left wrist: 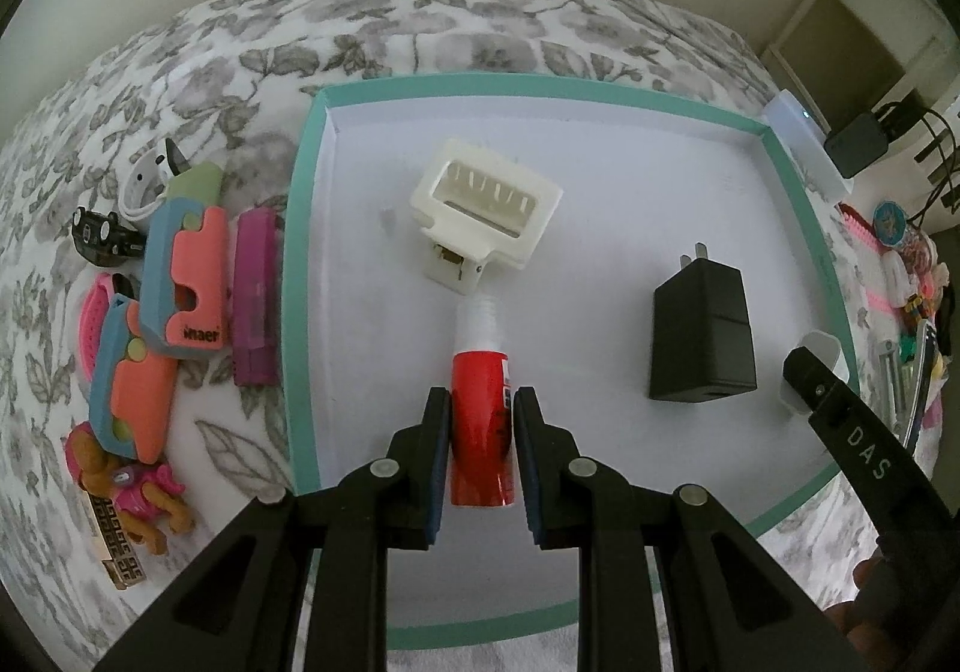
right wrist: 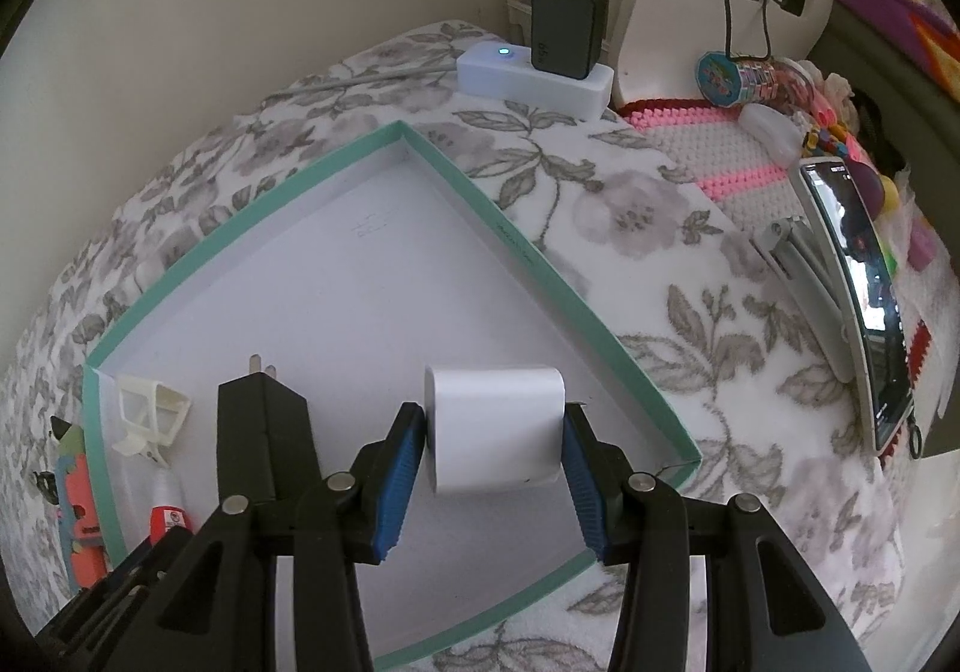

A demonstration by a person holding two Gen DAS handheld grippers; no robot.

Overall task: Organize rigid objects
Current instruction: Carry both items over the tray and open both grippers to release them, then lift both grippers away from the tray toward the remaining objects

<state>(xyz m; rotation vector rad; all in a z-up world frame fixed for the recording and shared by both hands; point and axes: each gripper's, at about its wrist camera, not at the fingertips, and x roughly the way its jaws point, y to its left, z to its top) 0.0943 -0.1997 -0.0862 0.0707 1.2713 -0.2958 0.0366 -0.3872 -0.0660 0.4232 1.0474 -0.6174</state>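
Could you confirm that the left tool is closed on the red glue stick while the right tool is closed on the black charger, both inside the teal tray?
Not quite: the right tool grips the white charger, as the right wrist view shows. The black charger lies free in the tray. The left tool does hold the glue stick.

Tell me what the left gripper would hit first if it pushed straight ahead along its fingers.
Holding the red tube, the left gripper points at the white clip lying just beyond the tube's nozzle in the teal-rimmed box. The nozzle would probably meet it first; depth is unclear.
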